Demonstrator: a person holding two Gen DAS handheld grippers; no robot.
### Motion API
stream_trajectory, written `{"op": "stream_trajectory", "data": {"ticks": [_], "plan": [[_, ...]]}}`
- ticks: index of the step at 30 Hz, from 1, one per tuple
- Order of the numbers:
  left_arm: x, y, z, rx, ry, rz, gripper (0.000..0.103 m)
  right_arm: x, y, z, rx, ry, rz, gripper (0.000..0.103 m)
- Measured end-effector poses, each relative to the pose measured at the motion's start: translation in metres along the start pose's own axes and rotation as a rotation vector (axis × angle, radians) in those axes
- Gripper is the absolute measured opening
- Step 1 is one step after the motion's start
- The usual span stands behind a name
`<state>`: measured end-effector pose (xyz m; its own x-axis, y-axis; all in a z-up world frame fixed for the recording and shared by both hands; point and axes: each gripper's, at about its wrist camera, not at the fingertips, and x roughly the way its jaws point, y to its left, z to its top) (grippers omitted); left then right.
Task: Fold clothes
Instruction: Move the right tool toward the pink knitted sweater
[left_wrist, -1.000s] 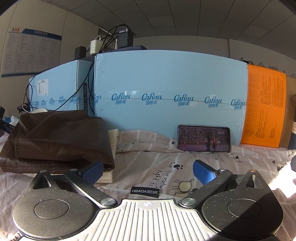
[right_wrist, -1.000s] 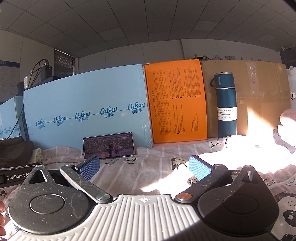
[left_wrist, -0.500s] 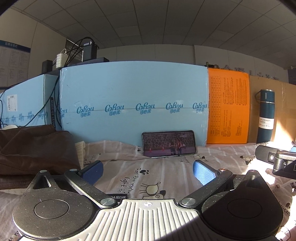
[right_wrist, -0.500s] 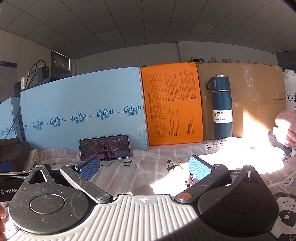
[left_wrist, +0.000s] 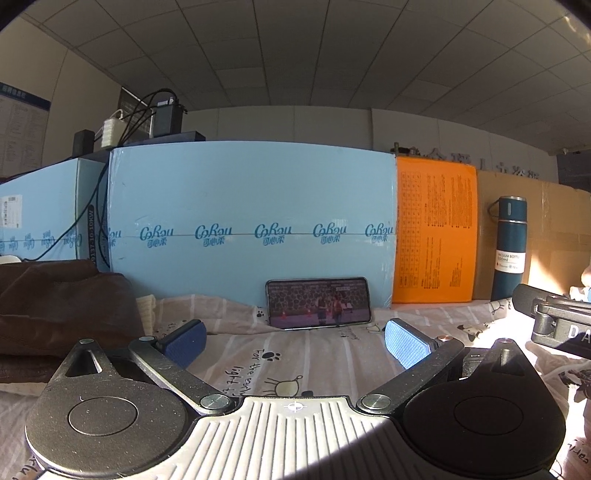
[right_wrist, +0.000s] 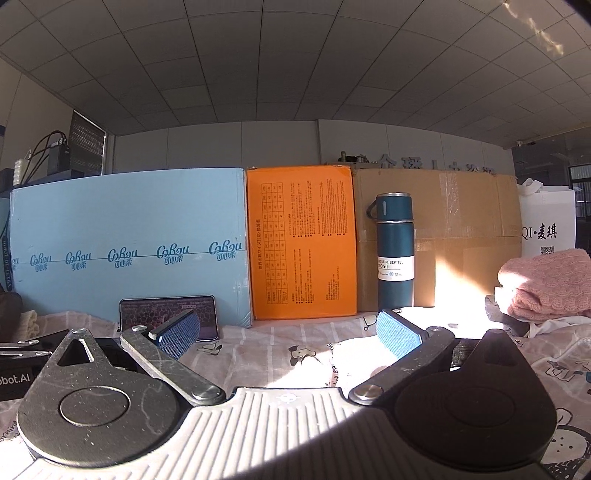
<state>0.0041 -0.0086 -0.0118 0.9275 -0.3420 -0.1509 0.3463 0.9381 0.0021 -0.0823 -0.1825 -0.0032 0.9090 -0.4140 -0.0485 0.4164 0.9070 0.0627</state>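
A folded brown leather garment (left_wrist: 55, 306) lies at the left on the cartoon-print sheet (left_wrist: 303, 354), with a cream knit piece (left_wrist: 147, 314) under its right edge. A pink knit garment (right_wrist: 543, 284) lies in a pile at the far right. My left gripper (left_wrist: 295, 341) is open and empty, low over the sheet, to the right of the brown garment. My right gripper (right_wrist: 288, 336) is open and empty over the sunlit sheet (right_wrist: 280, 354), left of the pink pile. Its body shows at the right edge of the left wrist view (left_wrist: 554, 317).
A phone (left_wrist: 318, 302) leans against a light blue box (left_wrist: 251, 229) at the back. An orange box (right_wrist: 301, 243), a cardboard box (right_wrist: 458, 236) and a teal vacuum bottle (right_wrist: 394, 251) stand along the back. A white paper bag (right_wrist: 546, 225) stands behind the pink pile.
Both grippers have swung to the right. The brown garment slid toward the left edge of the left view and the pink pile came fuller into the right view. Both stay open.
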Motion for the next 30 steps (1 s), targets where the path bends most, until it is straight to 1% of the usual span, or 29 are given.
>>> {"op": "stream_trajectory", "data": {"ticks": [7,9,11,13,16,19,22,25,27,29,30], "plan": [[-0.004,-0.005,0.0,0.029,-0.032,-0.005,0.103,-0.005,0.0,0.0,0.012,0.0,0.003,0.103],[-0.003,-0.006,0.0,0.033,-0.02,-0.03,0.103,-0.005,-0.001,0.0,0.022,0.006,0.011,0.103],[0.003,-0.007,0.0,0.038,0.013,-0.084,0.103,-0.003,-0.002,0.0,0.027,0.021,0.013,0.103],[0.005,-0.008,0.0,0.039,0.032,-0.11,0.103,-0.004,-0.004,0.0,0.042,0.025,0.01,0.103],[0.006,-0.007,-0.001,0.021,0.041,-0.151,0.103,-0.01,-0.011,0.0,0.086,-0.002,-0.021,0.103],[0.005,-0.006,-0.001,-0.011,0.048,-0.154,0.103,-0.023,-0.017,0.003,0.119,-0.068,-0.017,0.103],[0.0,-0.008,0.0,-0.015,0.022,-0.181,0.103,-0.033,-0.021,0.009,0.125,-0.103,-0.006,0.103],[-0.014,-0.018,0.002,0.036,-0.039,-0.186,0.103,-0.044,-0.031,0.018,0.151,-0.116,0.013,0.103],[-0.021,-0.027,0.006,0.064,-0.066,-0.2,0.103,-0.05,-0.047,0.022,0.176,-0.114,0.004,0.103],[-0.023,-0.034,0.011,0.038,-0.066,-0.223,0.103,-0.055,-0.065,0.026,0.199,-0.111,-0.016,0.103],[-0.024,-0.038,0.012,0.012,-0.071,-0.249,0.103,-0.058,-0.074,0.028,0.21,-0.109,-0.025,0.103]]}}
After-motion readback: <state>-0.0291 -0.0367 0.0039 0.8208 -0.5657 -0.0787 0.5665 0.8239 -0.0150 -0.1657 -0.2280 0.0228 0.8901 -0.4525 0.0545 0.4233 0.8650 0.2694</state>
